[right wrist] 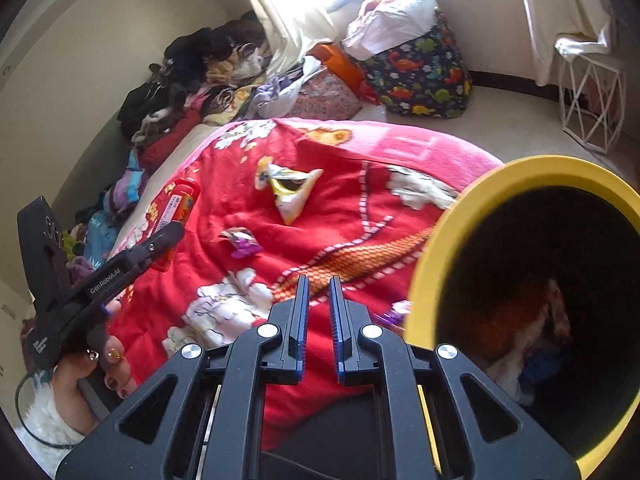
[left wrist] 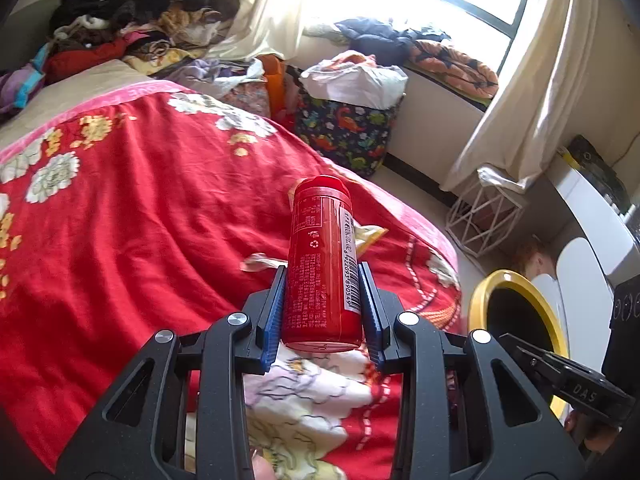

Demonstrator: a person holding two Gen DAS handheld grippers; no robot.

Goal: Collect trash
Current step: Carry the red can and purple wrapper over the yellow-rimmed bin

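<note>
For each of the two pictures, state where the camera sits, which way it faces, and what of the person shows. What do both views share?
Left wrist: on the left gripper, facing along its fingers over the red blanket; it holds a red can.
Right wrist: on the right gripper, facing across the bed; the person's left hand shows.
Shared: blanket, can, yellow-rimmed bin, dinosaur bag.

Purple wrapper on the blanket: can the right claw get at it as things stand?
Probably yes. The right claw is empty, part open, and the purple wrapper lies uncovered on the blanket ahead of it, slightly left.
</note>
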